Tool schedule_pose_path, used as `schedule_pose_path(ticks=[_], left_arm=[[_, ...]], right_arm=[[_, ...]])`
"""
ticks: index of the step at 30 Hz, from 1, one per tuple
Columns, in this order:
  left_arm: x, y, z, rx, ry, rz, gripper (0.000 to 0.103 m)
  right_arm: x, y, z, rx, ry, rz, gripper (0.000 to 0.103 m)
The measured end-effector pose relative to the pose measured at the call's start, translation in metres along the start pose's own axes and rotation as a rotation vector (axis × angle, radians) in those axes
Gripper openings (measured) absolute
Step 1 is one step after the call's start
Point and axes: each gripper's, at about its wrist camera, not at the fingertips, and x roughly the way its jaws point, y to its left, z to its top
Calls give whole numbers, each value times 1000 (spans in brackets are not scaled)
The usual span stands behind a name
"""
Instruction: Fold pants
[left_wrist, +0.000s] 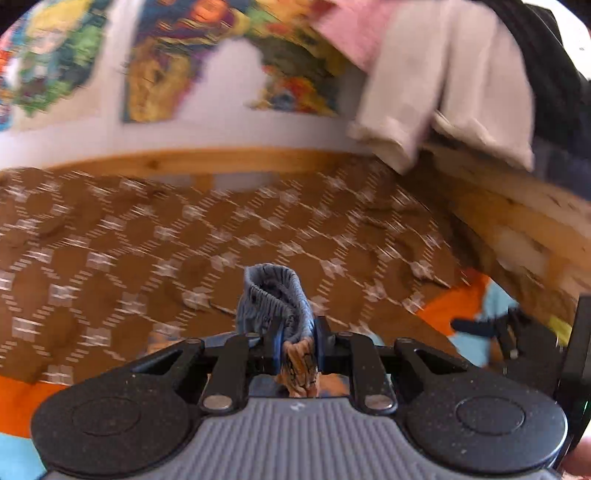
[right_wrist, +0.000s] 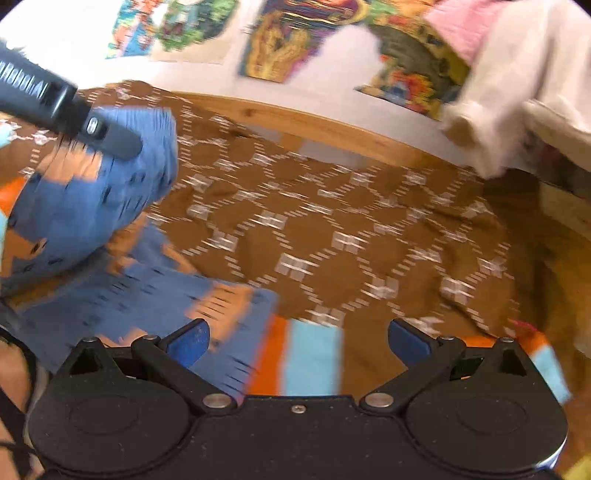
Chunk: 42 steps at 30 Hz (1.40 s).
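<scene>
The pants (right_wrist: 110, 266) are blue with orange patches and dark dashes. In the right wrist view they hang and spread at the left over the brown patterned bedspread (right_wrist: 332, 221). My left gripper (left_wrist: 295, 343) is shut on the pants' elastic waistband (left_wrist: 275, 299), which bunches up between its blue pads. The left gripper also shows in the right wrist view (right_wrist: 110, 142) at upper left, lifting the cloth. My right gripper (right_wrist: 297, 339) is open and empty, just right of the pants' lower edge. Both views are motion-blurred.
A wooden bed frame (left_wrist: 192, 160) runs along the far edge, with colourful posters (left_wrist: 162, 81) on the wall. Pale and pink clothes (left_wrist: 443, 81) hang at upper right. An orange and light-blue striped cloth (right_wrist: 306, 354) lies under the pants.
</scene>
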Motion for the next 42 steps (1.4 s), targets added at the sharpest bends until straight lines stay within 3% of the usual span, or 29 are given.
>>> schedule_pose_path(ticks=[6,10,13,18,21,23,27,30,35,39,41,42], left_arm=[[46,-37,-30,88,90,-57,23],[59,-47,-50,140,163,-101,47],[45,-48,-58,175,130,-102,64],[32,-43,-69,223,152,-88,64],[29,-39,-78,241,185,-72,62],[31,-38,-82,245,203,-59,52],[33,-33,-79,216,215,-57,42],[33,-30,-79,189,218,-69,32],[32,-27,-81,191,218,-67,17],[31,-25,-80,174,212,-71,9],[26,-24,-76,171,192,-92,7],[22,-24,-74,176,174,-98,7]], right_arm=[[-7,-39,-25,42,60,-83,102],[-9,-49,-37,71,94,-96,102],[-9,-51,-39,104,104,-92,102],[-5,-51,-30,149,94,-45,102],[1,-50,-21,211,88,53,102],[9,-50,-15,272,97,146,102],[29,-45,-5,380,126,312,100],[39,-38,4,386,127,343,83],[45,-30,11,412,129,358,44],[46,-25,8,412,144,360,27],[43,-25,9,409,136,350,12],[39,-26,12,408,124,341,12]])
